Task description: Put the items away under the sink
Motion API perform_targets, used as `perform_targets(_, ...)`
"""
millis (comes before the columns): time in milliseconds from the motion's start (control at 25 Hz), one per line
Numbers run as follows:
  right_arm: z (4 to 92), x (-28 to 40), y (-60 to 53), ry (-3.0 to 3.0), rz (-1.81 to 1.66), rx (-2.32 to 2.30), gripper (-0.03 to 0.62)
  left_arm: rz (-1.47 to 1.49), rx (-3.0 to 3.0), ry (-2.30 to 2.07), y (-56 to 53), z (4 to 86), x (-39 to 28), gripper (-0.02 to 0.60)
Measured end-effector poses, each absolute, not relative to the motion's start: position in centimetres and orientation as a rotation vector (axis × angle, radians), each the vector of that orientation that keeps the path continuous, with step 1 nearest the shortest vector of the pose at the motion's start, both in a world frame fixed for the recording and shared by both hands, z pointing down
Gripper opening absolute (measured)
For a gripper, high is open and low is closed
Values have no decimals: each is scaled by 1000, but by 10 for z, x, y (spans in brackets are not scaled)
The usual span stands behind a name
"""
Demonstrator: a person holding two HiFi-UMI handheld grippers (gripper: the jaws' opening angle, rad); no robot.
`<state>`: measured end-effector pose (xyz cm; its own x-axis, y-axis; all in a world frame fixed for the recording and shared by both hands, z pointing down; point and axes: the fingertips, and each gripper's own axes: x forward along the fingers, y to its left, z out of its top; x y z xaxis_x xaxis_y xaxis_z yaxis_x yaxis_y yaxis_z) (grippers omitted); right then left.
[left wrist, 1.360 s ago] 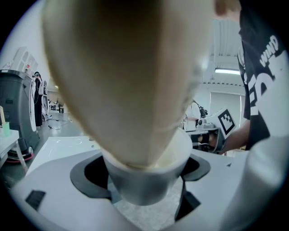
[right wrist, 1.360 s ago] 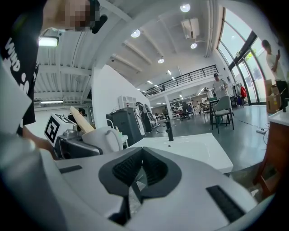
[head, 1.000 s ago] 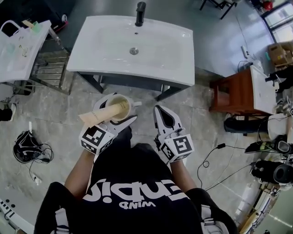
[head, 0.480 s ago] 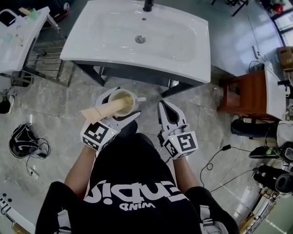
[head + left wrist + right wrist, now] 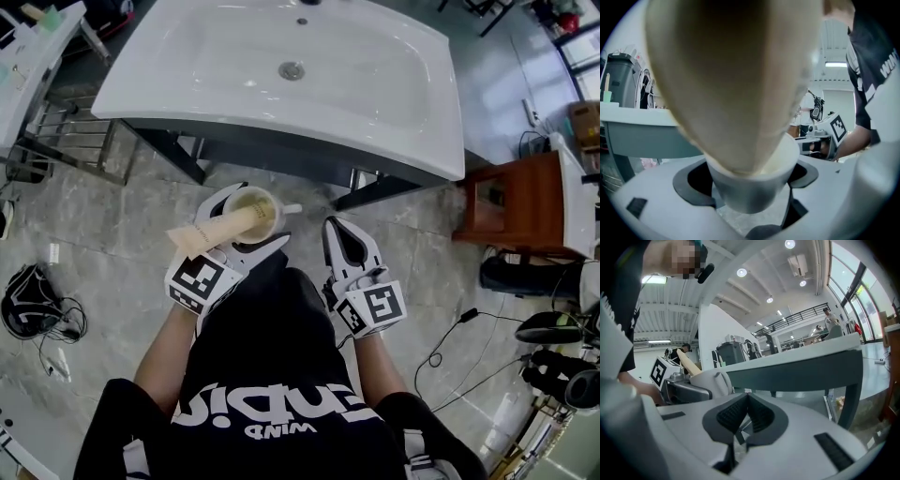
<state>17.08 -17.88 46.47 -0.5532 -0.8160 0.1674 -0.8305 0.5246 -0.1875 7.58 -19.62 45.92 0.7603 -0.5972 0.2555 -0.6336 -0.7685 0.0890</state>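
Note:
My left gripper (image 5: 251, 225) is shut on a white cup (image 5: 253, 214) that holds a beige tube (image 5: 211, 231) leaning out toward the left. In the left gripper view the cup (image 5: 752, 187) sits clamped between the jaws and the tube (image 5: 731, 84) fills most of the picture. My right gripper (image 5: 345, 240) hangs beside it to the right, shut and empty, its pads (image 5: 733, 416) meeting. Both grippers hover over the floor just in front of the white sink (image 5: 281, 70) on its dark stand (image 5: 262, 155).
A brown wooden cabinet (image 5: 511, 211) stands right of the sink. A metal rack (image 5: 56, 141) and another white basin (image 5: 33, 52) are at the left. Cables and a black bundle (image 5: 33, 314) lie on the tiled floor at left, more cables (image 5: 450, 342) at right.
The view has moved toward the sink, which now fills more of the top. Both grippers keep their hold and spacing, the cup still in the left one.

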Motion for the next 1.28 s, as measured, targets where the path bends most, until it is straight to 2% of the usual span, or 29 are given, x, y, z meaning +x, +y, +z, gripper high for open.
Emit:
perform_targets(720,608,169,-218,-2765,193,1458,18,239,2852,-1019,-235,619,75,462)
perform_targets(1280,661,189,-198,-2804,72,1510,18,212,2871,-1044,-217,672,91,462)
